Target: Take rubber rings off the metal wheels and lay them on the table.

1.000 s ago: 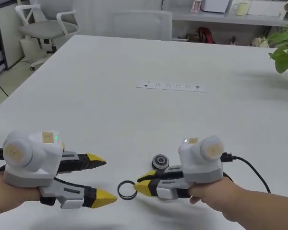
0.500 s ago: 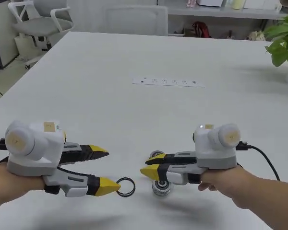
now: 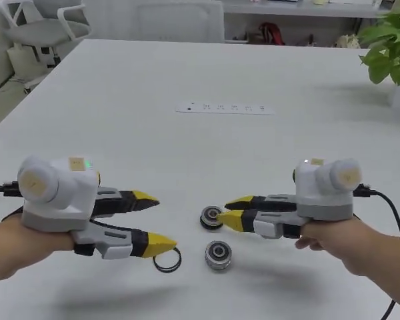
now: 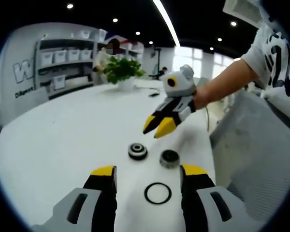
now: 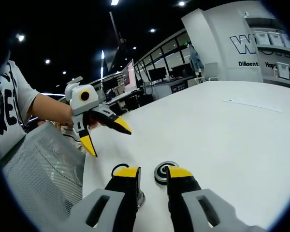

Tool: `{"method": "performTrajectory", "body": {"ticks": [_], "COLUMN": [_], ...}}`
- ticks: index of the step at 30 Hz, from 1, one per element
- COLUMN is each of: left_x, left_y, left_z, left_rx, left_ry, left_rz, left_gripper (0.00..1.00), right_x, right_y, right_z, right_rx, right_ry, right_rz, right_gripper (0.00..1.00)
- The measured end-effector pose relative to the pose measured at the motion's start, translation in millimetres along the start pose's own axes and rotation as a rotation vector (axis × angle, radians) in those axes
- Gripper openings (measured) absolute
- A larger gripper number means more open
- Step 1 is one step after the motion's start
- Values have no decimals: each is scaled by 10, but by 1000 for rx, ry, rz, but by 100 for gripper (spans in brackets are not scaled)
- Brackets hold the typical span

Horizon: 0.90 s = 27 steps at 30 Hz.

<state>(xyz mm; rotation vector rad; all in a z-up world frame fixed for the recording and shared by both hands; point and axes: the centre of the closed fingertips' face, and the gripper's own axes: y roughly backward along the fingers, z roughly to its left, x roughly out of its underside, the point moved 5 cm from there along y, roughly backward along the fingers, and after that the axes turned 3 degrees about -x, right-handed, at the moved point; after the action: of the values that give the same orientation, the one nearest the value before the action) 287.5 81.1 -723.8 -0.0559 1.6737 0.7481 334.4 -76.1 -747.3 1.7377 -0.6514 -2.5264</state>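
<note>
Lying flat: rubber ring, wheels axle-up

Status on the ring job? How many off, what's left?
Done: one rubber ring lies loose on the table. In hand: nothing; left gripper and right gripper are open and empty. Left: the far wheel looks dark-rimmed, likely still ringed; the near wheel looks bare metal.
</note>
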Motion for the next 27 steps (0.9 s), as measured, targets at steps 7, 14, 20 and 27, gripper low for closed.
{"method": "performTrajectory", "body": {"ticks": [7,14,20,27], "left_x": [9,24,22,42], "left_y": [-95,-185,-283,-392], "left_z": [41,99,118,143], "left_rx": [1,5,14,23], "left_ry": [10,14,15,18], "left_rz": [3,14,18,29], "left_gripper": [51,50,49,47], "right_x": [101,149,193,197], "right_y": [2,-25,-51,-98], "right_z": [-56,-103,-168,-179], "right_rx": [16,18,25,21], "right_ry": [29,40,48,49], "right_rz": [38,54,75,76], "right_gripper": [18,17,18,19]}}
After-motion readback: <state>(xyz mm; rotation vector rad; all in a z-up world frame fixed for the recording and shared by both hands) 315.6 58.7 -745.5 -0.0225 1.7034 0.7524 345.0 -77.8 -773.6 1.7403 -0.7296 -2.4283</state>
